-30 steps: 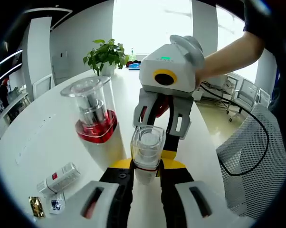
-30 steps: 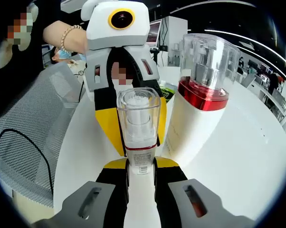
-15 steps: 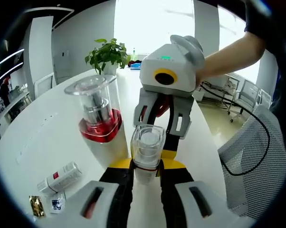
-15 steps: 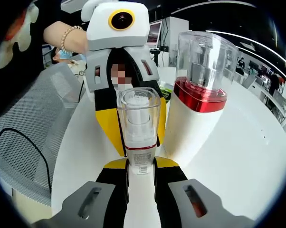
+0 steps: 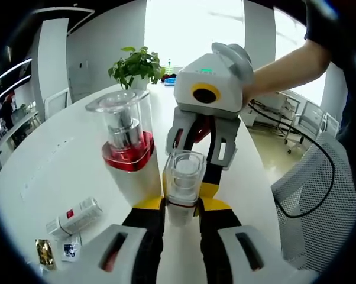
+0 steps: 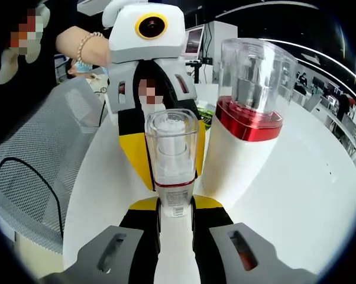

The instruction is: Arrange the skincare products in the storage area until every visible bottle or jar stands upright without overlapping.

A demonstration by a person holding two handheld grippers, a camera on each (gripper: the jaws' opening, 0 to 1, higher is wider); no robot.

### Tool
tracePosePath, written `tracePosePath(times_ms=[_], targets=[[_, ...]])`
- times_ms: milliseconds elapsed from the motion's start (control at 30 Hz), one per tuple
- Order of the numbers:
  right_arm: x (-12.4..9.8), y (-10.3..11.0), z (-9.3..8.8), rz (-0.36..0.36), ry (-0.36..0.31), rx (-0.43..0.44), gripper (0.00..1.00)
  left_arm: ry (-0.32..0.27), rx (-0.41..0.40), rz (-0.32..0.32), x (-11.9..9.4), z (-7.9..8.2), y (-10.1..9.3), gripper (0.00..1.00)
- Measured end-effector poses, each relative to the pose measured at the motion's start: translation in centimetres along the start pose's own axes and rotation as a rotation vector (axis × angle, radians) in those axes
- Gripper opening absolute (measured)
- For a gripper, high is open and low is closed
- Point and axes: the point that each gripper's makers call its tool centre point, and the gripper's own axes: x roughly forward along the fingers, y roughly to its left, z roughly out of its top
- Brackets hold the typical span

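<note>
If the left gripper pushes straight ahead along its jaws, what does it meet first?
Nothing new at first: the small clear-capped bottle already stands between its jaws. Directly beyond it faces the right gripper, apparently closed on the same bottle, so that gripper is likely met next; depth is unclear.

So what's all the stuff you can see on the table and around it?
Small bottle: 1, clear cap, white body, upright between both grippers.
Big bottle: 1, clear cap, red band, white body, upright beside it.
Sachets: a few, white, red and gold, flat on the table.
Plant: 1, green, far end.
Mesh chair: 1, grey, beside the table.
Left gripper: yellow, black, white, shut on the small bottle.
Right gripper: same colours, also shut on it.
</note>
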Motion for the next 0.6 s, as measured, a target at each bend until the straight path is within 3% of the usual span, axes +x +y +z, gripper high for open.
tracePosePath(times_ms=[600], targets=[[0.2, -0.1, -0.2, 0.001, 0.003, 0.008, 0.22, -0.006, -0.135, 0.059, -2.7, -2.3, 0.4, 0.25]])
